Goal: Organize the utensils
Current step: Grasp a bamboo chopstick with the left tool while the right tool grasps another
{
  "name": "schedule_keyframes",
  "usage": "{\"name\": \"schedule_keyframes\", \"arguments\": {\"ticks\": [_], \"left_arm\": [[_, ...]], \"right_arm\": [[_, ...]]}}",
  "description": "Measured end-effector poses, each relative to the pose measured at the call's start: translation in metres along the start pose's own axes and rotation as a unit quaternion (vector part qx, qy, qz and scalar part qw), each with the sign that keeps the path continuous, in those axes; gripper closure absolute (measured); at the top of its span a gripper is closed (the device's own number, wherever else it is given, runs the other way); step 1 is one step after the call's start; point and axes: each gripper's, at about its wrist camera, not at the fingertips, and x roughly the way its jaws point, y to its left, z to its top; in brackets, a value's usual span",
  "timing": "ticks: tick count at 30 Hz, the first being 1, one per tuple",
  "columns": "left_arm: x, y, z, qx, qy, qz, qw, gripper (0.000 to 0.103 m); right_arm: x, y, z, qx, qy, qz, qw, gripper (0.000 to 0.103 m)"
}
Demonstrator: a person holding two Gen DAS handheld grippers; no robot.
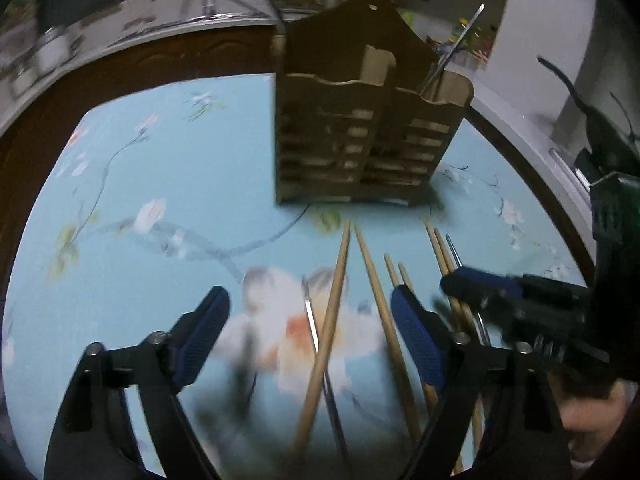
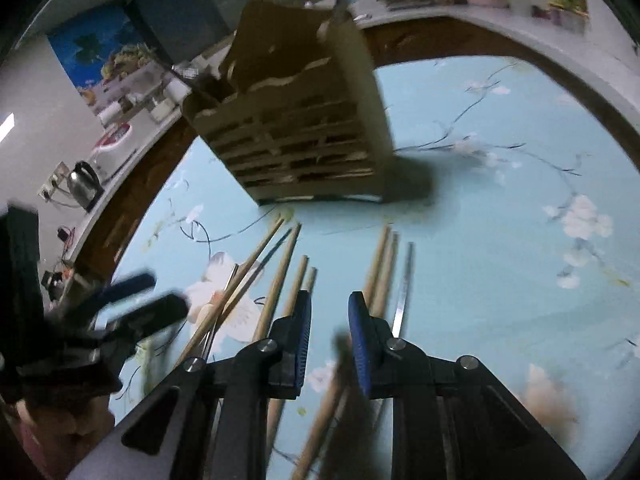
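The left gripper (image 1: 310, 320) was held wide open above wooden chopsticks (image 1: 332, 312) scattered on the floral table (image 1: 160, 168). The right gripper (image 2: 330, 320) was nearly closed, possibly around nothing. The wooden utensil holder (image 1: 360, 140) stood just beyond.

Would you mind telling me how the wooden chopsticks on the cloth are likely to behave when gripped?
The chopsticks look stiff and light, so probably won't bend. Being thin and rounded, they may roll on the tablecloth. Lying close together, several could shift at once.
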Motion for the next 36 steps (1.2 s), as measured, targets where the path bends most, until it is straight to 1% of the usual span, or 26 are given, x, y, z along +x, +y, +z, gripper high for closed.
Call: {"name": "schedule_keyframes", "arguments": {"ticks": [2,3,4,6,7,8,9,11,13,14,15,19,22,23,26,30,33,34,35,36], "left_arm": [[0.015,-0.006,0.01,0.018,0.016,-0.01,0.9997,0.035],[0.023,-0.009,0.013,0.03,0.023,-0.013,0.9992,0.036],[0.03,-0.014,0.014,0.043,0.03,-0.009,0.9986,0.041],[0.044,-0.017,0.013,0.058,0.044,0.008,0.9973,0.053],[0.049,-0.016,0.012,0.056,0.054,0.008,0.997,0.066],[0.051,-0.011,0.01,0.049,0.06,0.004,0.997,0.074],[0.049,-0.007,0.009,0.044,0.054,0.001,0.9976,0.076],[0.045,0.002,0.007,0.029,0.053,-0.002,0.9982,0.085],[0.041,0.013,0.005,0.014,0.055,-0.013,0.9983,0.088],[0.04,0.019,0.003,0.005,0.058,-0.018,0.9982,0.09],[0.039,0.025,0.002,0.0,0.058,-0.021,0.9981,0.09],[0.039,0.036,0.004,-0.018,0.066,-0.04,0.9969,0.09],[0.044,0.038,0.013,-0.014,0.068,-0.032,0.9971,0.089],[0.044,0.036,0.011,-0.013,0.068,-0.031,0.9971,0.088],[0.05,0.032,0.019,-0.007,0.07,-0.029,0.9971,0.081],[0.057,0.024,0.027,0.024,0.067,-0.011,0.9974,0.082],[0.059,0.02,0.026,0.038,0.058,0.006,0.9976,0.093],[0.059,0.021,0.026,0.034,0.058,0.006,0.9977,0.097],[0.059,0.023,0.026,0.027,0.058,0.001,0.9979,0.097],[0.055,0.027,0.024,0.019,0.059,-0.001,0.9981,0.097]], "right_arm": [[0.0,-0.001,0.001,0.004,-0.005,-0.007,1.0,0.081],[-0.001,-0.004,0.001,0.009,-0.004,-0.007,1.0,0.081],[-0.002,-0.005,0.001,0.012,-0.005,-0.009,1.0,0.081],[0.0,-0.007,0.003,0.006,-0.001,-0.018,1.0,0.081],[0.002,-0.008,0.004,0.003,0.001,-0.02,1.0,0.081],[0.006,-0.008,0.006,0.0,0.006,-0.023,1.0,0.081],[0.009,-0.008,0.007,-0.002,0.009,-0.027,1.0,0.081],[0.016,-0.008,0.011,-0.006,0.009,-0.027,1.0,0.081],[0.024,-0.008,0.015,-0.008,0.017,-0.034,0.999,0.082],[0.027,-0.009,0.016,-0.008,0.013,-0.035,0.999,0.084],[0.029,-0.009,0.019,-0.009,0.011,-0.04,0.999,0.085],[0.034,-0.009,0.028,-0.009,0.01,-0.045,0.999,0.085],[0.038,-0.006,0.033,-0.016,0.011,-0.053,0.998,0.085],[0.039,-0.005,0.034,-0.02,0.012,-0.057,0.998,0.085],[0.04,-0.002,0.036,-0.026,0.014,-0.064,0.998,0.084],[0.041,-0.002,0.035,-0.028,0.015,-0.069,0.997,0.083],[0.043,0.001,0.033,-0.042,0.01,-0.085,0.995,0.083],[0.044,0.006,0.032,-0.052,0.008,-0.095,0.994,0.083],[0.045,0.008,0.032,-0.054,0.006,-0.1,0.994,0.084],[0.044,0.007,0.032,-0.051,0.004,-0.102,0.993,0.092]]}}
